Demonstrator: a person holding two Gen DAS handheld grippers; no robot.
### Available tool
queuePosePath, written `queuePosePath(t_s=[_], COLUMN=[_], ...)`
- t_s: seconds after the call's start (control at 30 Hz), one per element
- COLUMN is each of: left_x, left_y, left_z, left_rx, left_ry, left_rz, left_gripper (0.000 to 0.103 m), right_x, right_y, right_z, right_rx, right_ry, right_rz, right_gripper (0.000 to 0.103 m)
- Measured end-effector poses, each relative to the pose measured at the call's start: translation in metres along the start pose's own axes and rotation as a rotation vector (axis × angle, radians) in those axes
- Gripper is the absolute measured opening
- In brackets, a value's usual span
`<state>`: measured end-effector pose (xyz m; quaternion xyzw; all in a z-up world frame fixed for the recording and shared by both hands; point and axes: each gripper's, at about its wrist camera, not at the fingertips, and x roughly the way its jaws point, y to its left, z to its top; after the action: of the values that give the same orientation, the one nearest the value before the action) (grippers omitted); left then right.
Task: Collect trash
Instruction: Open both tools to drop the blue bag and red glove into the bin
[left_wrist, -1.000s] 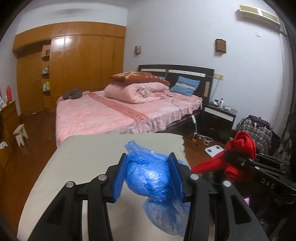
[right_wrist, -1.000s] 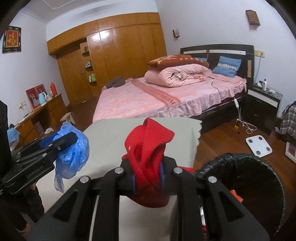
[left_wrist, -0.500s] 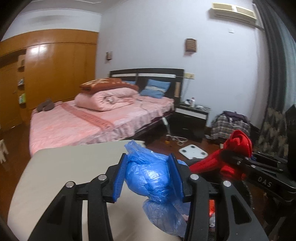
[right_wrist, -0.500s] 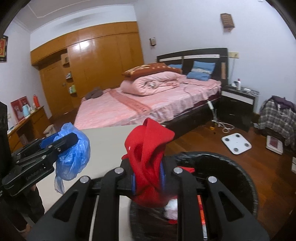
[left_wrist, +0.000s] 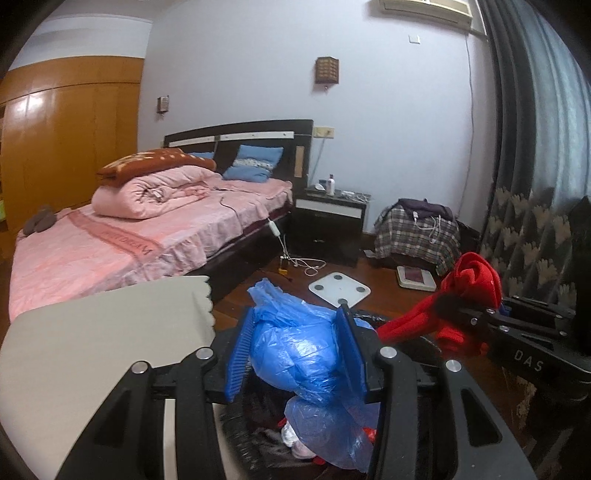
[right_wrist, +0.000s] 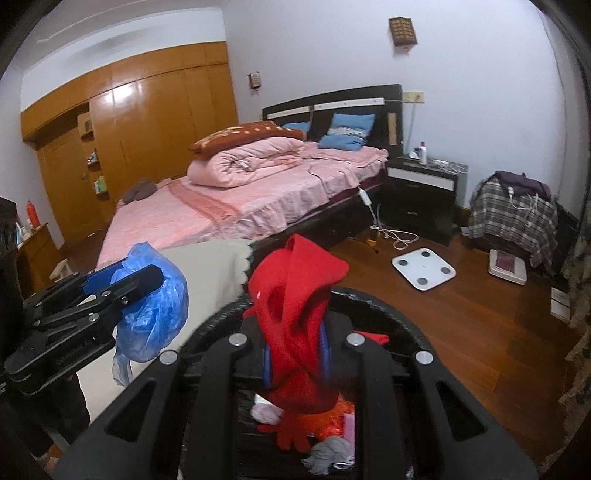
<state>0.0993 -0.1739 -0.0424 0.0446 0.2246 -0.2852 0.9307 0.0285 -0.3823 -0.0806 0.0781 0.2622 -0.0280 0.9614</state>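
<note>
My left gripper (left_wrist: 295, 350) is shut on a crumpled blue plastic bag (left_wrist: 306, 354) and holds it over the near rim of a black-lined trash bin (right_wrist: 399, 314). My right gripper (right_wrist: 295, 354) is shut on a red cloth (right_wrist: 299, 302) and holds it above the bin's opening. The bin holds several scraps, red, white and grey (right_wrist: 325, 446). The left gripper with the blue bag shows at the left of the right wrist view (right_wrist: 147, 295). The right gripper with the red cloth shows at the right of the left wrist view (left_wrist: 469, 291).
A beige-covered table (left_wrist: 92, 332) lies to the left of the bin. Behind it stand a pink bed (left_wrist: 129, 236), a dark nightstand (left_wrist: 328, 218), a white scale (left_wrist: 340, 290) on the wood floor, and a plaid-covered bag (left_wrist: 417, 232). A curtain (left_wrist: 535, 147) hangs at right.
Both grippers have swung right, off the beige table, and now hold the blue bag and the red cloth over the black bin. Both stay shut.
</note>
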Motion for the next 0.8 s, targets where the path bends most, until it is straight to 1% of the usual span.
queuePosePath(t_s=[0.13,0.47,0.5,0.53,0.57,0.6,0.63,0.67,0.7,0.77,0.8], left_x=[0.023,0.061,0.062,0.064,0.066,0.067,0.067,0.067,0.066,0.061,0.059], left_y=[-0.01,-0.028,-0.031,-0.032,-0.032,-0.031,-0.029,-0.027,-0.026,-0.02,-0.018], left_z=[-0.001,-0.009,-0.011,-0.012,-0.012,-0.012,-0.012,-0.012,-0.011,-0.01,-0.008], left_rx=[0.006,0.007,0.008,0.01,0.01,0.009,0.005,0.002,0.0,0.001,0.002], left_ry=[0.021,0.076,0.08,0.083,0.083,0.084,0.081,0.078,0.075,0.07,0.066], left_rz=[-0.012,-0.041,-0.044,-0.047,-0.055,-0.061,-0.063,-0.063,-0.062,-0.051,-0.044], left_gripper=[0.045,0.045,0.045,0.048,0.054,0.059,0.067,0.074,0.076,0.08,0.082], right_x=[0.01,0.032,0.035,0.037,0.04,0.043,0.044,0.045,0.045,0.043,0.041], right_y=[-0.014,-0.036,-0.038,-0.039,-0.041,-0.041,-0.041,-0.04,-0.041,-0.042,-0.042], right_z=[-0.005,-0.014,-0.015,-0.017,-0.018,-0.02,-0.022,-0.023,-0.025,-0.027,-0.028], right_rx=[0.015,0.032,0.035,0.036,0.035,0.026,0.019,0.015,0.016,0.015,0.013], right_ry=[0.015,0.051,0.057,0.062,0.069,0.081,0.087,0.09,0.088,0.081,0.077], right_rz=[-0.02,-0.05,-0.049,-0.048,-0.049,-0.055,-0.067,-0.079,-0.083,-0.09,-0.102], right_gripper=[0.018,0.019,0.022,0.024,0.026,0.033,0.044,0.052,0.065,0.076,0.089])
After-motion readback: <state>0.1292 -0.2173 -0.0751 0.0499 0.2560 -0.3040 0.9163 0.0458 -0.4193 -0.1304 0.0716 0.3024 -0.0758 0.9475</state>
